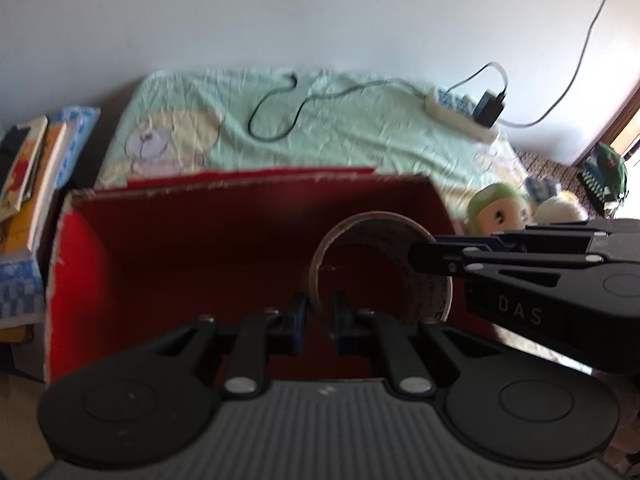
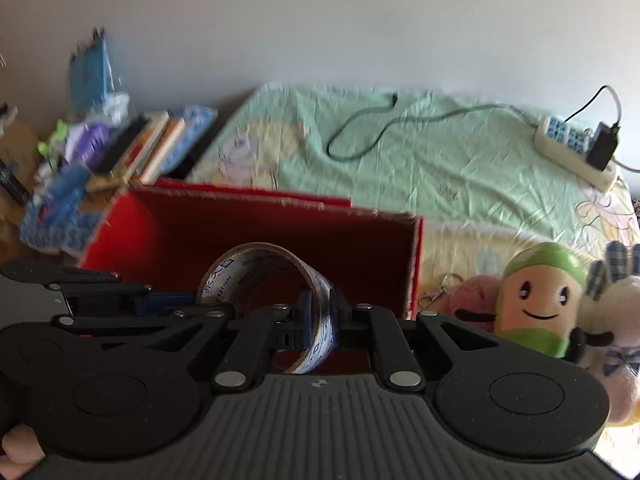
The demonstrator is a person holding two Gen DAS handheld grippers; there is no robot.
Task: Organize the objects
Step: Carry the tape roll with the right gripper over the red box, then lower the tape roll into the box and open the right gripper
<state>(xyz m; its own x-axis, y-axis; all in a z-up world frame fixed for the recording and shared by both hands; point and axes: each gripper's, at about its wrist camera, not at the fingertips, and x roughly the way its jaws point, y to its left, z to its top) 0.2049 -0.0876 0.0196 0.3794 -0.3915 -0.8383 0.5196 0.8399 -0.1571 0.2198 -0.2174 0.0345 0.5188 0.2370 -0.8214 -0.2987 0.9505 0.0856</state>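
A roll of clear printed tape (image 1: 420, 300) (image 2: 256, 264) hangs upright over the open red cardboard box (image 1: 180, 248) (image 2: 168, 224). My right gripper (image 2: 322, 316) is shut on the roll's right wall; in the left wrist view it comes in from the right (image 1: 420, 258). My left gripper (image 1: 320, 318) has its fingers closed narrowly around the roll's left wall. In the right wrist view it reaches the roll from the left (image 2: 176, 300). The bottom of the box is dark, and I cannot tell what lies in it.
The box stands on a bed with a pale green sheet (image 1: 340, 132). Plush toys (image 2: 540, 300) (image 1: 500, 208) lie right of the box. A power strip with charger (image 2: 576, 148) and a dark cable (image 1: 276, 116) lie farther back. Stacked books (image 1: 32, 184) (image 2: 152, 148) sit left.
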